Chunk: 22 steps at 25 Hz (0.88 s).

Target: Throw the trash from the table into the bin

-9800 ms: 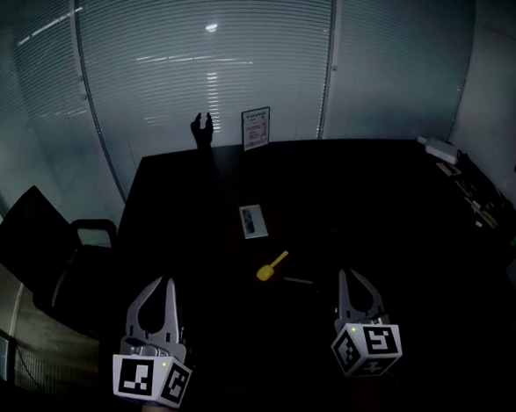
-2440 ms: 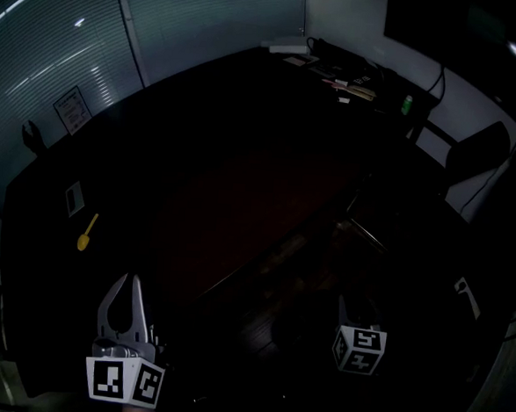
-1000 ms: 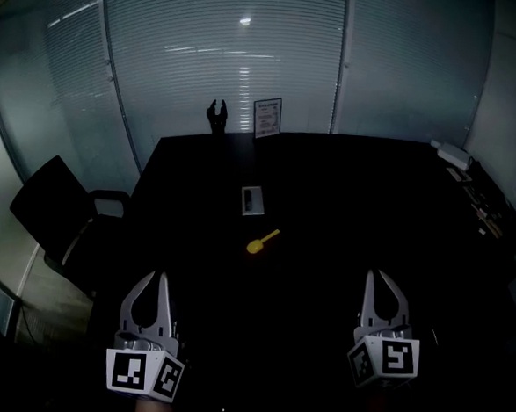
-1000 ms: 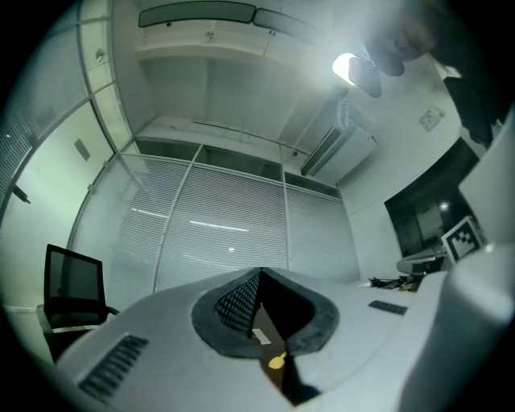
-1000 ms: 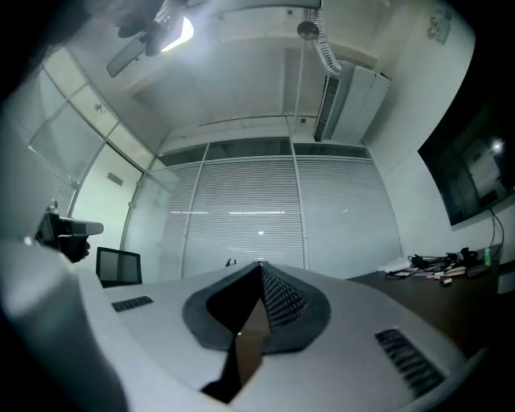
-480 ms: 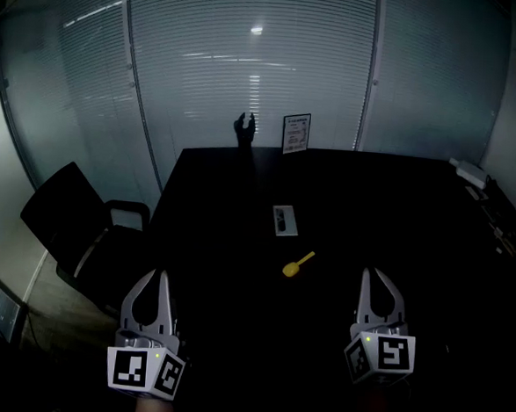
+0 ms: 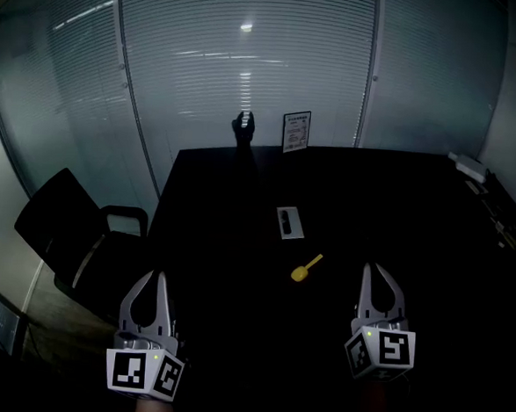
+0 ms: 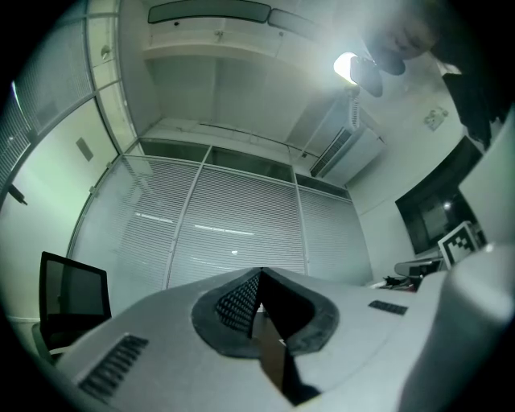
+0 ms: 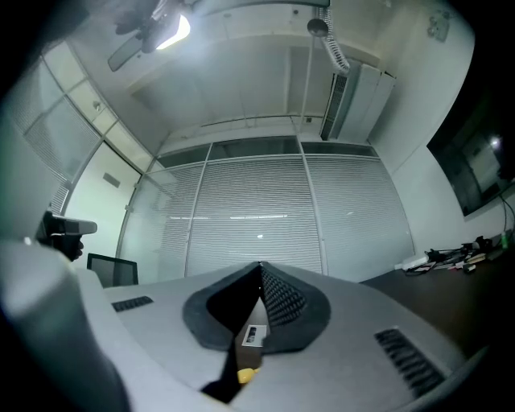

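A small yellow scoop-shaped piece (image 7: 305, 267) lies on the dark table (image 7: 416, 212), just beyond a white flat packet (image 7: 288, 222). My right gripper (image 7: 378, 269) hovers over the table's near part, right of the yellow piece and apart from it, shut and holding nothing. My left gripper (image 7: 152, 275) is shut and holding nothing too, near the table's left front corner. In the right gripper view the yellow piece (image 9: 246, 374) and the packet (image 9: 253, 335) show through the slit below the closed jaws (image 9: 260, 265). The left gripper view has its tips (image 8: 259, 273) meeting. No bin is in view.
A framed sign (image 7: 296, 131) and a small black stand (image 7: 243, 127) sit at the table's far edge before the blinds. A black office chair (image 7: 71, 232) stands left of the table. Cables and white items (image 7: 472, 167) crowd the far right edge.
The head view has swung back from the floor on the right to the table. Over the last second both grippers moved forward together, and the yellow piece now lies closer to the right gripper.
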Each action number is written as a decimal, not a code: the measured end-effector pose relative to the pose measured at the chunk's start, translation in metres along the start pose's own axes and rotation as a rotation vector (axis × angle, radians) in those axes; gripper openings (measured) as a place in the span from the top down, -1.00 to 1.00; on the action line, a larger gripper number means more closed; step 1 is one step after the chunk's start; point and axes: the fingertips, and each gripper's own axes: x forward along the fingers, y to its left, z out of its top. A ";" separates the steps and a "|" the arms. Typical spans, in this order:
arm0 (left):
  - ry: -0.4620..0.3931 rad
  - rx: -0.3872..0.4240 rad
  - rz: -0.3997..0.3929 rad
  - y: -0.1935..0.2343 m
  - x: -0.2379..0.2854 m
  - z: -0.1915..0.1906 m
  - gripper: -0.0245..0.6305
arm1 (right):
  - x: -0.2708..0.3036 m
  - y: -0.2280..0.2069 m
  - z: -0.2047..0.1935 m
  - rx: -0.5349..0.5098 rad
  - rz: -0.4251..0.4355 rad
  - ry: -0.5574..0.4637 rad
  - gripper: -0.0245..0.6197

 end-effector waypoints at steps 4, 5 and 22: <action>0.005 0.001 0.002 0.005 0.007 -0.004 0.93 | 0.011 0.003 -0.004 -0.008 0.005 0.003 0.90; 0.005 0.003 0.005 0.006 0.010 -0.006 0.93 | 0.017 0.003 -0.006 -0.009 0.016 0.007 0.90; 0.051 0.030 0.064 0.004 0.073 -0.038 0.93 | 0.083 0.050 -0.201 -0.448 0.932 0.676 0.28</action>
